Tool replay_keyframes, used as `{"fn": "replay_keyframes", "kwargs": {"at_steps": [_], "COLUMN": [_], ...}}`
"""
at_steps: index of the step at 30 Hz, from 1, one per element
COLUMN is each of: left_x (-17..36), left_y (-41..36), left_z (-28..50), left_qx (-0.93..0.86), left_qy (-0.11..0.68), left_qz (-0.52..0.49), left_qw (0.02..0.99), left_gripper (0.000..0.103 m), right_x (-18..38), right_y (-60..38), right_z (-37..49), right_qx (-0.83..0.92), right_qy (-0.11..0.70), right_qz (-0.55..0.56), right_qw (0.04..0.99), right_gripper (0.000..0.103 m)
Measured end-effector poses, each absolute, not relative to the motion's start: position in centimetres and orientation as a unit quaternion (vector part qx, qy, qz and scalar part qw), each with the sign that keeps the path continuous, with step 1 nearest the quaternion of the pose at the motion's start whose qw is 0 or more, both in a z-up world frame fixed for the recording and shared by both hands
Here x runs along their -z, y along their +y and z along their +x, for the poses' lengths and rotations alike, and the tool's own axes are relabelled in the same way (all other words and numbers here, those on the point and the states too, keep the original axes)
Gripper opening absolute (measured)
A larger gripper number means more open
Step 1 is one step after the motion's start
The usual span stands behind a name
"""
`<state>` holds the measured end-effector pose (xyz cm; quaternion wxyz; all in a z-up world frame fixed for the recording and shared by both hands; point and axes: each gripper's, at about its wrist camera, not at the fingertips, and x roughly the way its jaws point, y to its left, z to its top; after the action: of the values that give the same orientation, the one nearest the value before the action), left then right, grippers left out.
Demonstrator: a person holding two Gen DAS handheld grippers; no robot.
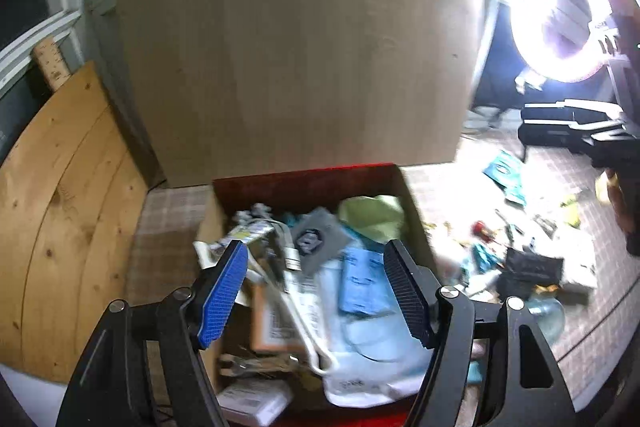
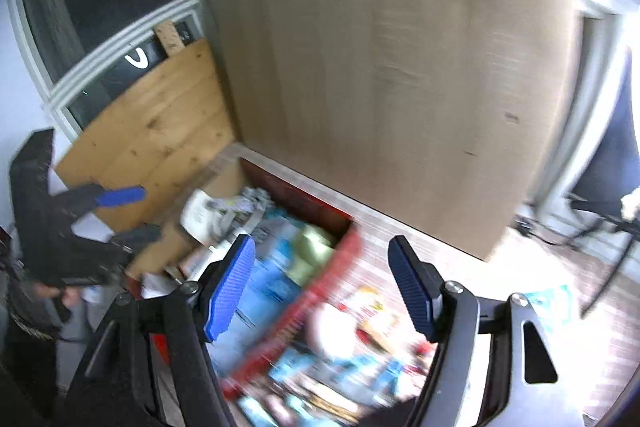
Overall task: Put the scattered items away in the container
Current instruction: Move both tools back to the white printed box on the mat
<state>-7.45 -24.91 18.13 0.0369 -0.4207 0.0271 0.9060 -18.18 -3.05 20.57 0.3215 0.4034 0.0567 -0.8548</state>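
A red-rimmed cardboard box [image 1: 304, 183] on the floor holds several packets, a white cable and blue pouches. My left gripper [image 1: 316, 291] is open and empty above the box. In the right wrist view the same box [image 2: 340, 259] lies lower left, blurred. My right gripper [image 2: 322, 283] is open and empty, over the box's right rim. Scattered items [image 2: 360, 355] lie on the mat right of the box. They show in the left wrist view too [image 1: 516, 259]. The left gripper [image 2: 124, 211] shows at the left of the right wrist view, open.
A large beige cardboard panel [image 1: 296, 47] stands behind the box. A round wooden board [image 1: 60, 211] leans at left. A bright ring light [image 1: 560, 23] and black cases [image 1: 568, 123] are at right. A glass jar [image 1: 548, 311] sits by the scattered items.
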Motion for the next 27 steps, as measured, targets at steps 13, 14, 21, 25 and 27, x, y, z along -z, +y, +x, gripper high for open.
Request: {"fn": "replay_keyframes", "kwargs": {"at_steps": [13, 14, 21, 25, 27], "left_x": [-16.9, -16.5, -15.5, -15.8, -16.0], "left_y": [-14.7, -13.8, -8.1, -4.7, -3.2], "left_z": [-0.4, 0.2, 2.1, 2.3, 1.9], "left_qx": [-0.888, -0.885, -0.871, -0.87, -0.869], "left_qy": [0.039, 0.038, 0.05, 0.055, 0.049], "left_qz": [-0.439, -0.442, -0.458, -0.454, -0.452], "left_qw": [0.132, 0.138, 0.17, 0.186, 0.196], "left_gripper": [0.068, 0.068, 0.068, 0.068, 0.068], "right_x": [-21.4, -21.0, -17.1, -16.0, -15.7], "right_y": [18.1, 19.7, 29.0, 32.2, 33.2], "right_z": [-7.7, -6.9, -2.8, -1.1, -0.9], "right_qx": [0.911, 0.91, 0.896, 0.894, 0.893], "right_qy": [0.023, 0.015, -0.035, -0.057, -0.055], "right_qz": [0.371, 0.381, 0.437, 0.441, 0.443], "right_qw": [0.18, 0.165, 0.072, 0.058, 0.059], "right_gripper": [0.072, 0.072, 0.072, 0.072, 0.072]}}
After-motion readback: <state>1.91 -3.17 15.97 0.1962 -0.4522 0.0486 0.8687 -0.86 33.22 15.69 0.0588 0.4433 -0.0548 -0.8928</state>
